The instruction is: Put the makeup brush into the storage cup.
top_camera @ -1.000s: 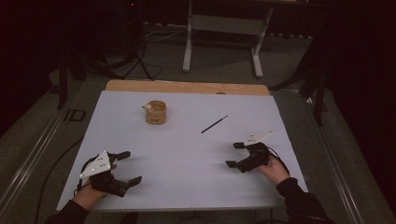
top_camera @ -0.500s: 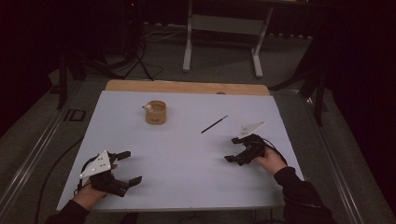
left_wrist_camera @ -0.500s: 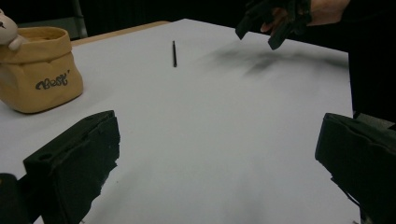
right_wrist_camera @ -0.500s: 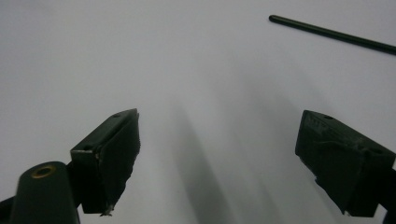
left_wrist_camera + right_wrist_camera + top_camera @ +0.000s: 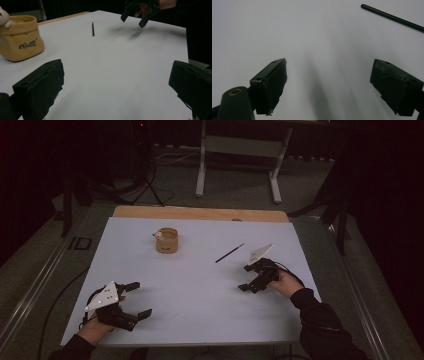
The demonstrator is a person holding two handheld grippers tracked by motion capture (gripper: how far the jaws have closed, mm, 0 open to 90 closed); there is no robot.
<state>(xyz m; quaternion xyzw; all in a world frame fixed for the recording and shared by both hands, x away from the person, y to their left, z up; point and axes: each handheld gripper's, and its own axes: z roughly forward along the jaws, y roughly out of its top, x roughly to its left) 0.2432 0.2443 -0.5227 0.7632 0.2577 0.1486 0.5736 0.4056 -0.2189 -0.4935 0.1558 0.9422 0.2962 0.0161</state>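
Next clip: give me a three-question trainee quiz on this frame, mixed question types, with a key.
1. True or false: the right gripper is shut on the black stick.
2. Which lies nearer the stick? A) left gripper B) right gripper
3. Fill in: the tan pot stands on the white ____.

Key: 1 false, its jaws are open and apart from the stick; 2 B; 3 table.

Table [image 5: 200, 320]: everything I work with sits on it.
My left gripper [image 5: 134, 298]: at the near left corner, jaws spread.
My right gripper [image 5: 246, 277]: right of centre, jaws spread, just before the stick.
Stick [image 5: 229, 253]: flat on the table, behind my right gripper, right of the pot.
Pot [image 5: 166, 240]: far side, left of the stick, well behind my left gripper.
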